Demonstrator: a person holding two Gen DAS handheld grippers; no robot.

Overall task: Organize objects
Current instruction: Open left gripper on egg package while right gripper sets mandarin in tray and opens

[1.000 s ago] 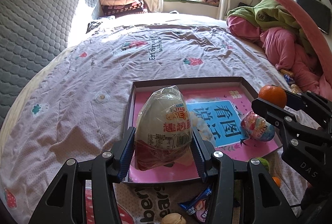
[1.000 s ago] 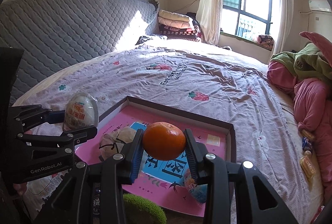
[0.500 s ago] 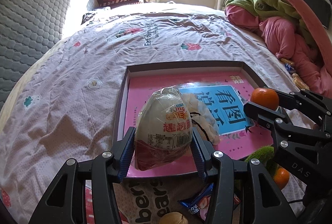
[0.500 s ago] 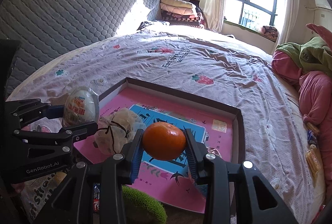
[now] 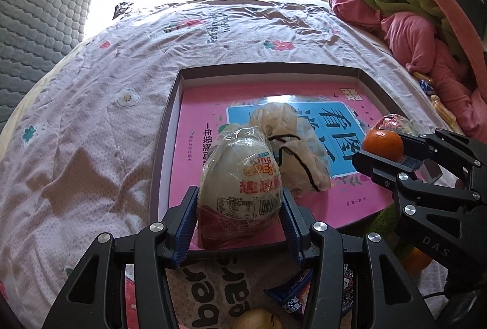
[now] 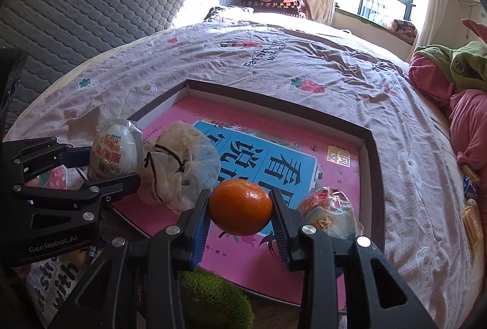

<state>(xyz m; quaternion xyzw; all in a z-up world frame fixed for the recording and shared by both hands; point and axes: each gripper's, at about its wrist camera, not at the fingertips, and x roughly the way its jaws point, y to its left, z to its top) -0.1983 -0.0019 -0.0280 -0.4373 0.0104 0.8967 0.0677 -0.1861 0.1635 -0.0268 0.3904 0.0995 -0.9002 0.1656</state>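
My left gripper (image 5: 239, 201) is shut on a plastic-wrapped toy egg (image 5: 240, 176) and holds it above the near left edge of a shallow box (image 5: 170, 116) lined with a pink book. My right gripper (image 6: 240, 207) is shut on an orange (image 6: 241, 206) above the box's near side. In the box lie a tied white mesh pouch (image 6: 182, 158) and a wrapped colourful egg (image 6: 330, 213). The left gripper with its egg (image 6: 117, 149) also shows in the right wrist view, and the right gripper with the orange (image 5: 383, 143) shows in the left wrist view.
The box rests on a bed with a pink patterned sheet (image 5: 91, 116). Snack packets (image 5: 296, 295), a nut (image 5: 258, 318) and a green mossy ball (image 6: 213, 298) lie near the box's front. A pile of pink and green bedding (image 5: 411, 24) sits at right, and a grey quilted headboard (image 6: 91, 3) at left.
Both grippers have moved forward over the box while holding their objects. The box and pouch now appear closer and lower in both views.
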